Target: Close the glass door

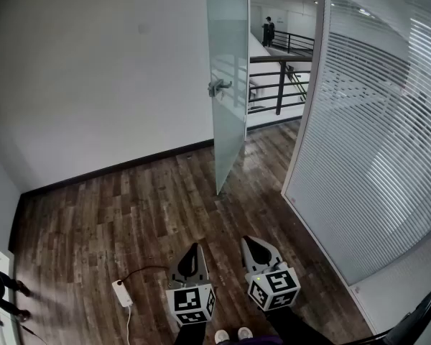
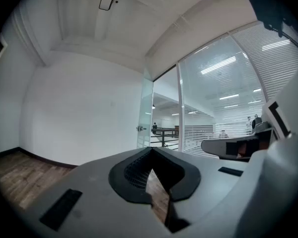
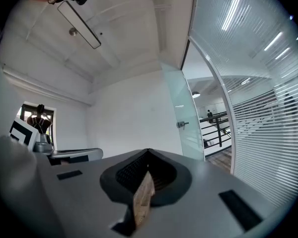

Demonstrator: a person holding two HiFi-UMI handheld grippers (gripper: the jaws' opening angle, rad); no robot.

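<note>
Door open; both tools clenched, empty, well short of it.
The glass door [image 1: 228,85] stands ajar ahead of me. My left gripper [image 1: 196,249] and right gripper [image 1: 251,243] are each closed on nothing, low over the floor. Risks, as I judge them: closed tips skidding off smooth glass instead of catching the handle [image 1: 219,86]; a hard shove slamming the door by the striped glass wall [image 1: 373,157]; the power strip [image 1: 121,292] near my feet catching a step.
</note>
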